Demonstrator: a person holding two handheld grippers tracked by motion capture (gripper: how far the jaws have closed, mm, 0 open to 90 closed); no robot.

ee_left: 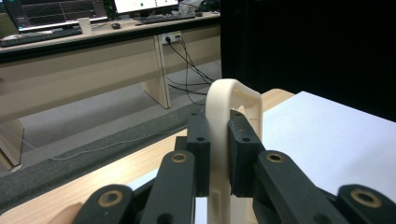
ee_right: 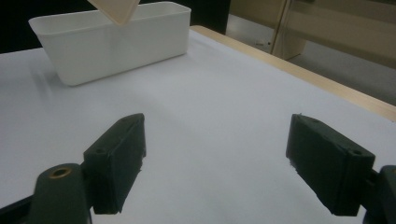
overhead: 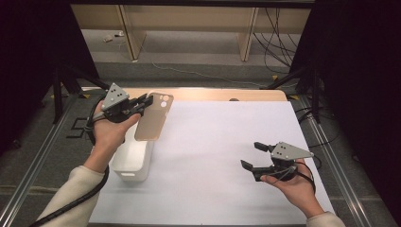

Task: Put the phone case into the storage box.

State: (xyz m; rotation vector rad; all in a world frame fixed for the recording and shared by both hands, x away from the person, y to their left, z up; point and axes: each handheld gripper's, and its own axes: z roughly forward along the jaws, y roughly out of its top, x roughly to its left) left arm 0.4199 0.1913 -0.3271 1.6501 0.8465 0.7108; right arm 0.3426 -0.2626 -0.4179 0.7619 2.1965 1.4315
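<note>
White paper covers the wooden surface (overhead: 222, 94): a phone case is held over a bin.

The beige, thin plastic phone case (overhead: 153, 117) hangs tilted above the white rectangular plastic bin (overhead: 132, 161), pinched at its camera-hole end by the left claw (overhead: 142, 105); it looks ready to be lowered in, so the next move needs aiming down, then letting go. The right claw (overhead: 253, 156) rests wide open and empty, well apart. The hand hides part of the bin, and its inside is hard to make out.
</note>
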